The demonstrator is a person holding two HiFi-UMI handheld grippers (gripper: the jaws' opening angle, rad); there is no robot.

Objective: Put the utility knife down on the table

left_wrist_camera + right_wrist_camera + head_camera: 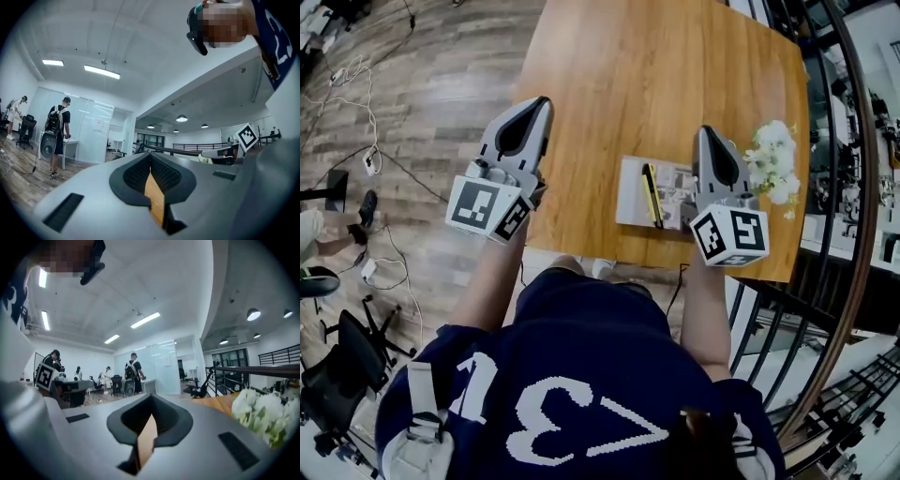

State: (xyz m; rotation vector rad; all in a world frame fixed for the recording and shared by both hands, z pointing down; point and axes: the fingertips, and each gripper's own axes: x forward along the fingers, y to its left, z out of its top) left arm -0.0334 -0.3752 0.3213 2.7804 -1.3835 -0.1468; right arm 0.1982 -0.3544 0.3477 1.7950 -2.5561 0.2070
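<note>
The utility knife [652, 194], yellow and black, lies on a grey booklet [630, 195] near the front edge of the wooden table [647, 75]. My right gripper [705, 132] hovers just right of the knife, held level above it, its jaws [151, 398] shut with nothing between them. My left gripper [543, 103] is raised at the table's left edge, apart from the knife. Its jaws [150, 155] are shut and empty too. Only a wedge of tabletop shows through the gap behind each pair of tips. Neither gripper view shows the knife.
A bunch of white flowers [775, 159] stands at the table's right, close to my right gripper, and also shows as flowers [263, 417] in the right gripper view. A black railing [825, 234] runs along the right. Cables [366, 112] lie on the floor at left. People [59, 136] stand far off.
</note>
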